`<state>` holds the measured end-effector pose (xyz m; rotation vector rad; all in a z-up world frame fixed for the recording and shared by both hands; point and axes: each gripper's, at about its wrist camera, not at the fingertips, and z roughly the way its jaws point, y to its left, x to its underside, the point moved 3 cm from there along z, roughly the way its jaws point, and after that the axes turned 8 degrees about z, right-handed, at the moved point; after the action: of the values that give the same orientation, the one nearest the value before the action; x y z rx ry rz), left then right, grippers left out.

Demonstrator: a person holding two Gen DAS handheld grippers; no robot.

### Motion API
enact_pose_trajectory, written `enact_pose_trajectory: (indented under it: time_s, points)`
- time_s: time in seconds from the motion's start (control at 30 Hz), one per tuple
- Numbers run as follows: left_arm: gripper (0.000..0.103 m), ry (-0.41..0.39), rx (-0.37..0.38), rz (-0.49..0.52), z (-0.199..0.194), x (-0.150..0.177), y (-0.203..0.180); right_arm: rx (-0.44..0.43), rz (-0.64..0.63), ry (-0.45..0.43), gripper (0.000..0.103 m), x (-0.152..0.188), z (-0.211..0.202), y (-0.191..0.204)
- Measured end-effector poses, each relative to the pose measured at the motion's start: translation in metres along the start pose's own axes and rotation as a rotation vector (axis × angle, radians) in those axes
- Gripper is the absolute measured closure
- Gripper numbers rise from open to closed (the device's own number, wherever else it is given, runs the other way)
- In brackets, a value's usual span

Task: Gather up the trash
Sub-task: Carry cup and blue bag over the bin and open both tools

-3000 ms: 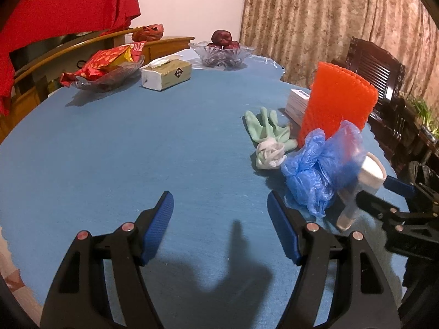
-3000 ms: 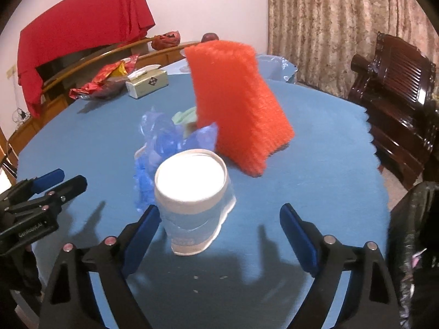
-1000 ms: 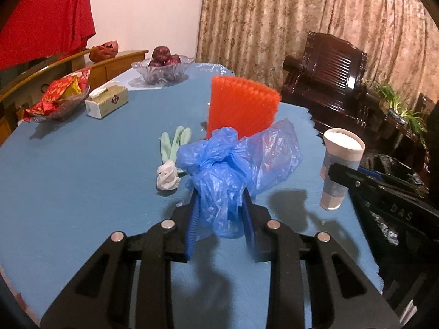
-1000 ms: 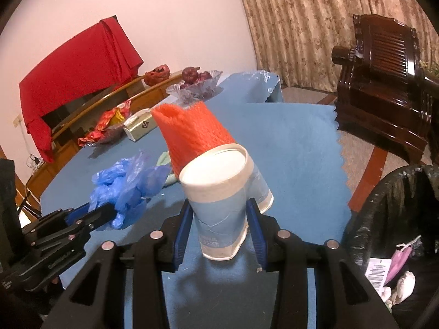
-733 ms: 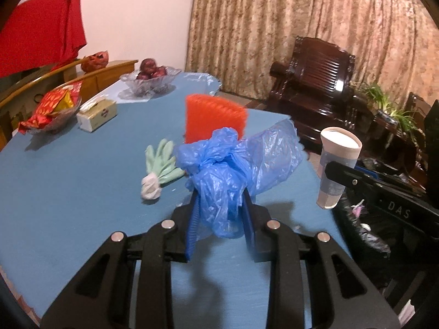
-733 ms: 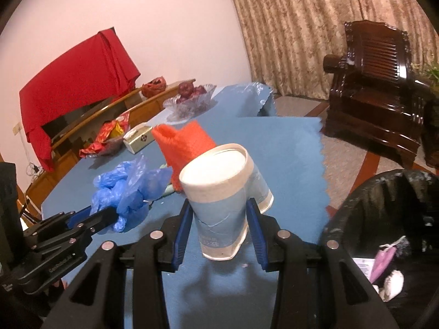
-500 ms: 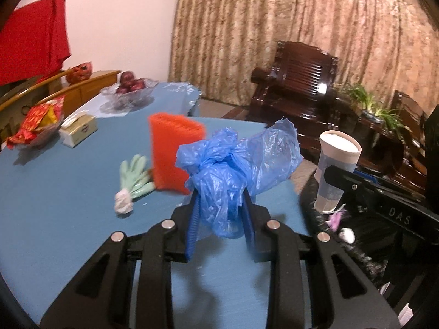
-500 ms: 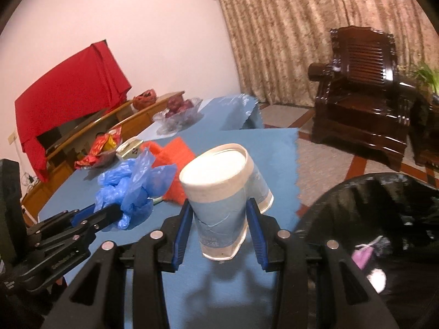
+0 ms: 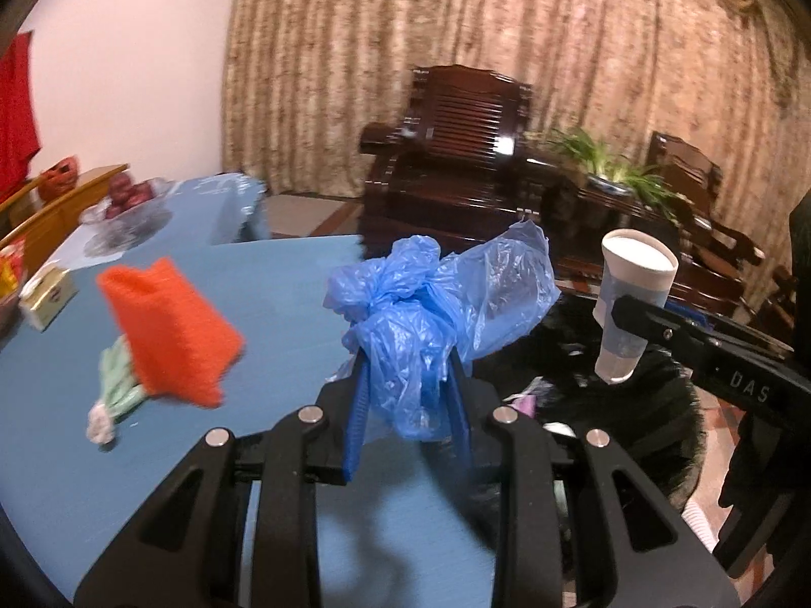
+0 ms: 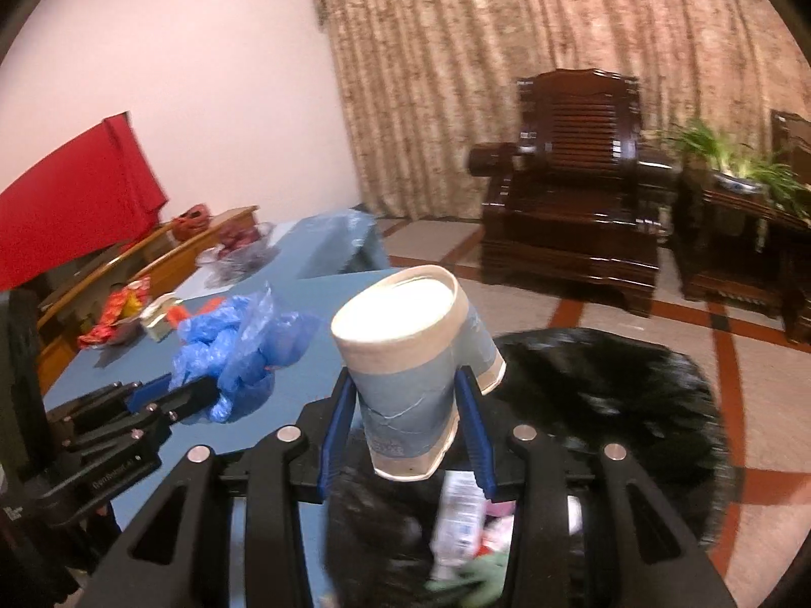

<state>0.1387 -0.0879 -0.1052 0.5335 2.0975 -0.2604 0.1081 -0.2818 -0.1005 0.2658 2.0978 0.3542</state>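
My left gripper (image 9: 405, 400) is shut on a crumpled blue plastic bag (image 9: 431, 304) and holds it in the air at the table's edge; the bag also shows in the right wrist view (image 10: 238, 349). My right gripper (image 10: 405, 425) is shut on a paper cup (image 10: 410, 370), held upright over the open black trash bag (image 10: 608, 380). The cup (image 9: 631, 299) and the black bag (image 9: 567, 344) also show at the right of the left wrist view. An orange foam net (image 9: 167, 329) and a pale green glove (image 9: 114, 385) lie on the blue table (image 9: 284, 278).
Trash lies inside the black bag (image 10: 456, 511). A tissue box (image 9: 48, 299) and a glass fruit bowl (image 9: 126, 207) stand at the far side of the table. Dark wooden armchairs (image 10: 573, 182) and a plant (image 10: 730, 157) stand by the curtain.
Both grippers have swung right, away from the table and toward the black trash bag, each still holding its item. The cup now hangs over the bag's opening.
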Motion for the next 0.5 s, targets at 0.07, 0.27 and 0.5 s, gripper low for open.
enact_pose_trajectory:
  time_s: [0.07,0.27,0.5]
  points:
    - [0.076,0.003,0.030,0.011,0.009,-0.004,-0.014,0.034,0.016,-0.005,0.063,0.000,-0.004,-0.017]
    - [0.076,0.010,0.100,0.039,0.036,-0.016,-0.052,0.107,0.060,-0.011,0.062,0.000,-0.010,-0.060]
    - [0.054,0.025,0.183,0.055,0.057,-0.022,-0.077,0.175,0.077,-0.008,0.045,0.003,-0.010,-0.085]
